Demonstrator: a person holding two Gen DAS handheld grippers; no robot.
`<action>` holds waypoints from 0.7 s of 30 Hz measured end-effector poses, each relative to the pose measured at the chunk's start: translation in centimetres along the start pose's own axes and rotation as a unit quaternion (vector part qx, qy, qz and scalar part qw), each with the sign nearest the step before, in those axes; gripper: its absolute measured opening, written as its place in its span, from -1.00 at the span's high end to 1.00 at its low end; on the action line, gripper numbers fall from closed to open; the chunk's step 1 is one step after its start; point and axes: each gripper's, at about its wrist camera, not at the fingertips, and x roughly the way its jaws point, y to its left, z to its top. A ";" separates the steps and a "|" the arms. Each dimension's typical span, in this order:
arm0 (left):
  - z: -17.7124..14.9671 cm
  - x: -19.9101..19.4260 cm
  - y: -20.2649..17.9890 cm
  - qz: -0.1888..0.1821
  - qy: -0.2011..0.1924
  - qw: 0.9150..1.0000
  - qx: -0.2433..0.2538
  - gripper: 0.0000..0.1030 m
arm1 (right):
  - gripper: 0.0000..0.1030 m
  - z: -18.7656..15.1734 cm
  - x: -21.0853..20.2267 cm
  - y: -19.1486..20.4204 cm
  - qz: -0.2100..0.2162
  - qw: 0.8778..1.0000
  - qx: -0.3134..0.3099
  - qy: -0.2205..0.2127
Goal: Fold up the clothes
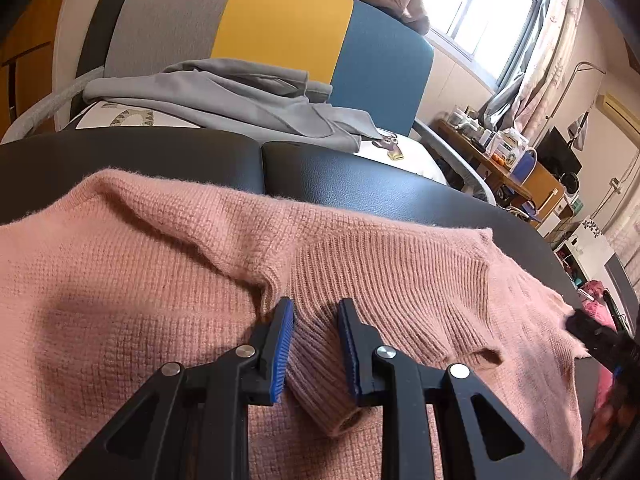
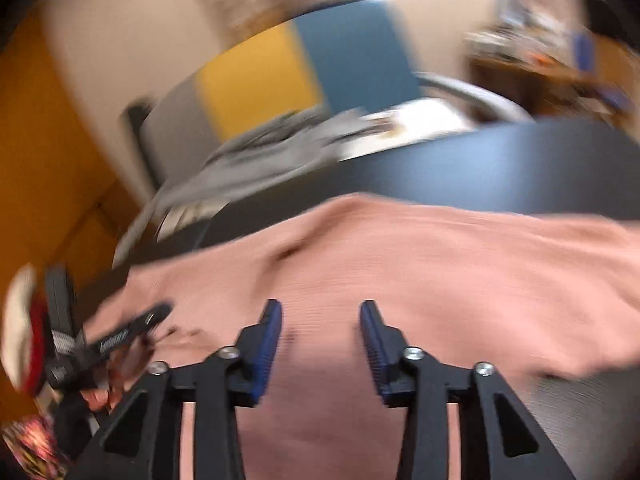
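Note:
A pink knit sweater (image 1: 132, 280) lies spread on a black padded table (image 1: 360, 180). My left gripper (image 1: 316, 312) has the sweater's ribbed cuff (image 1: 320, 380) between its blue pads (image 1: 280, 352); the jaws press the sleeve on both sides. My right gripper (image 2: 321, 312) is open and empty, low over the pink sweater (image 2: 440, 264); this view is blurred by motion. The right gripper shows at the right edge of the left wrist view (image 1: 600, 340). The left gripper shows at the left of the right wrist view (image 2: 132, 328).
A grey garment (image 1: 240, 100) lies on a bed behind the table, against a grey, yellow and blue headboard (image 1: 280, 24). A cluttered wooden desk (image 1: 520, 172) stands at the right under the window. The table's far edge (image 2: 480, 160) runs just beyond the sweater.

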 end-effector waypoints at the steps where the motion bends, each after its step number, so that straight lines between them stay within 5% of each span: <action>1: 0.0 0.0 -0.1 0.003 -0.001 1.000 0.003 0.56 | 0.08 0.3 -1.7 -3.0 -0.012 0.999 0.042 -0.011; 5: -0.1 -0.1 -0.4 0.010 -0.001 1.000 0.009 0.55 | 0.01 0.3 -7.9 -14.8 -0.070 0.975 0.206 -0.039; 10: -0.1 -0.1 -0.5 0.009 -0.001 1.000 0.007 0.55 | -0.03 -1.2 -13.3 -24.0 -0.144 0.937 0.316 -0.050; 13: -0.2 -0.2 -0.6 0.008 -0.001 1.000 0.006 0.55 | -0.07 -1.8 -15.1 -27.3 -0.176 0.914 0.359 -0.077; 17: -0.2 -0.2 -0.5 0.006 -0.001 1.000 0.004 0.55 | -0.09 -1.7 -15.9 -30.3 -0.163 0.890 0.405 -0.131; 21: -0.2 -0.2 -0.4 0.004 -0.001 1.000 0.002 0.55 | -0.08 -0.3 -15.2 -31.8 -0.167 0.881 0.413 -0.162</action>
